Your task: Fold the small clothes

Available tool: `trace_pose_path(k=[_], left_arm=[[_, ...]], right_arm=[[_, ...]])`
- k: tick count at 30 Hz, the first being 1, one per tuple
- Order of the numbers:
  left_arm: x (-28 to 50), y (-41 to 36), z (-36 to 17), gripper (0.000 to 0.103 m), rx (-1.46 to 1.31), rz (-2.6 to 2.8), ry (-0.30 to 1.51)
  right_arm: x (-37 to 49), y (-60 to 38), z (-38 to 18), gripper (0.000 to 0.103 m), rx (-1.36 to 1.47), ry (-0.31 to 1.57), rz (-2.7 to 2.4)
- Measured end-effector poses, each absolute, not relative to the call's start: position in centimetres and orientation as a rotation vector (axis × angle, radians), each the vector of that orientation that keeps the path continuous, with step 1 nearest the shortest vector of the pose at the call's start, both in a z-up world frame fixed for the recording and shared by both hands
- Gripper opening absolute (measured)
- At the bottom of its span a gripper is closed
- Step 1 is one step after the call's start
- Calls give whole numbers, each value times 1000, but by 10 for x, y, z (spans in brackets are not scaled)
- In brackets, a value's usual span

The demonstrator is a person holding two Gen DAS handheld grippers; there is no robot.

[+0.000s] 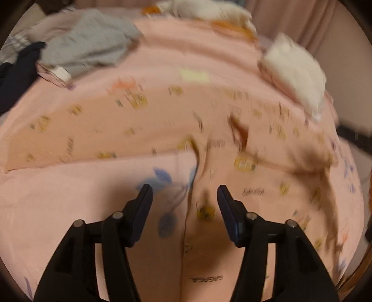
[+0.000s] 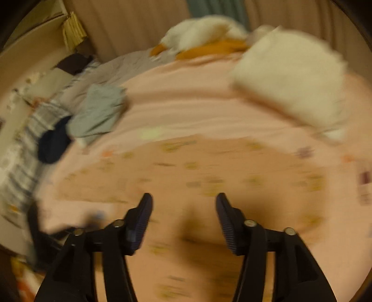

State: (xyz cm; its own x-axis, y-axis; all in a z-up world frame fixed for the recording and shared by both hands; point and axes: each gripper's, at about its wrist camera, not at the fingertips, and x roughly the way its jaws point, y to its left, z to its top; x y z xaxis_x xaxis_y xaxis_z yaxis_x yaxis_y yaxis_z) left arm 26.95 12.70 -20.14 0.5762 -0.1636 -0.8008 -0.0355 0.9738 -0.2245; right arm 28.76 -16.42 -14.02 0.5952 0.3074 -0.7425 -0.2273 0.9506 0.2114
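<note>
1. Black two-finger left gripper [image 1: 184, 192] fills the bottom of the left wrist view, its jaws spread apart with nothing pinched between them.
2. Under and beyond that gap lies the small peach-pink cotton garment with little yellow printed figures [image 1: 144, 120], spread mostly flat on the pale pink bed sheet with faint blue flower prints [image 1: 58, 185]. A long crease or edge of the garment runs down between the fingers, and its right part is bunched into a raised fold.
3. Farther off on the sheet, to the upper left, sits a crumpled grey knitted cloth [image 1: 90, 44], with a dark navy cloth [image 1: 18, 67] just beside it at the left edge.
4. A folded white fluffy cloth [image 1: 295, 69] rests near the right edge, well apart from the grey one, and a white and orange heap [image 1: 209, 14] lies at the far side. This view is blurred, so finer detail cannot be told.
5. Black two-finger right gripper [image 2: 183, 202] takes up the bottom of the right wrist view, its jaws likewise spread wide and holding nothing.
6. Beneath and beyond it the same peach-pink garment [image 2: 197, 167] lies flat on the sheet [image 2: 186, 109], its prints smeared by blur.
7. The grey knitted cloth [image 2: 100, 111] and navy cloth [image 2: 53, 144] sit at the left, touching a striped fabric [image 2: 25, 158].
8. The white fluffy cloth [image 2: 290, 81] lies at the upper right, the white and orange heap [image 2: 204, 39] behind it.
</note>
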Motion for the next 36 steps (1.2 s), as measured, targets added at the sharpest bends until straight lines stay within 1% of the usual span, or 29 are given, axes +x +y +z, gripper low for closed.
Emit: trace_pose_path(k=[1,2,3,4,5,7,10,12,14,18,21,23,25,26,27,28,29,30,31,32,33,35,36], left_arm=[[269,129,-194,63,-267,-93,941],[270,131,-187,69,-334,-119,928],[270,131,-183,72,-380,-136,919],[271,128,-180,73,-422,-157,911],[275,122,-177,73,-465,-202,918],[281,107,-179,73,-518,-268,934],[300,85,-195,73,-590,-307,983],[313,74,-215,72,-628,-307,1052],[323,66,-234,71,-679,-295,1111],[330,57,-237,71,-694,-275,1051],[343,50,-235,71,-688,-274,1024],[355,44,-238,71,-684,-256,1026],[363,43,-239,71,-676,-236,1026],[368,44,-238,66,-666,-224,1009],[372,43,-238,53,-652,-209,999],[374,44,-237,44,-634,-184,997],[377,43,-237,28,-605,-140,1001],[380,42,-238,16,-573,-90,1005],[381,41,-237,12,-557,-68,996],[381,41,-236,11,-553,-61,966],[381,42,-233,11,-551,-57,938],[378,49,-225,11,-542,-32,886],[378,52,-221,10,-542,-28,871]], right_arm=[[282,-177,-137,73,72,853,269],[271,-199,-136,80,44,804,200],[263,-217,-136,84,35,765,136],[258,-232,-139,91,37,739,90],[252,-251,-146,92,47,709,33],[255,-268,-165,92,77,710,-6],[270,-288,-197,91,175,783,2],[272,-292,-214,91,219,796,47],[271,-289,-220,91,185,822,94],[253,-284,-215,91,146,772,164],[257,-279,-227,91,98,821,168],[256,-275,-234,89,37,862,187],[251,-272,-232,89,-15,840,182],[251,-274,-230,89,-15,817,175],[251,-276,-229,89,6,798,172],[252,-277,-231,89,23,799,179],[255,-279,-234,85,42,808,196],[259,-279,-240,78,54,824,206],[262,-280,-242,75,56,830,197],[264,-281,-243,66,60,827,176],[265,-282,-242,61,71,820,171],[264,-289,-240,31,125,798,184],[264,-294,-240,27,168,790,196]])
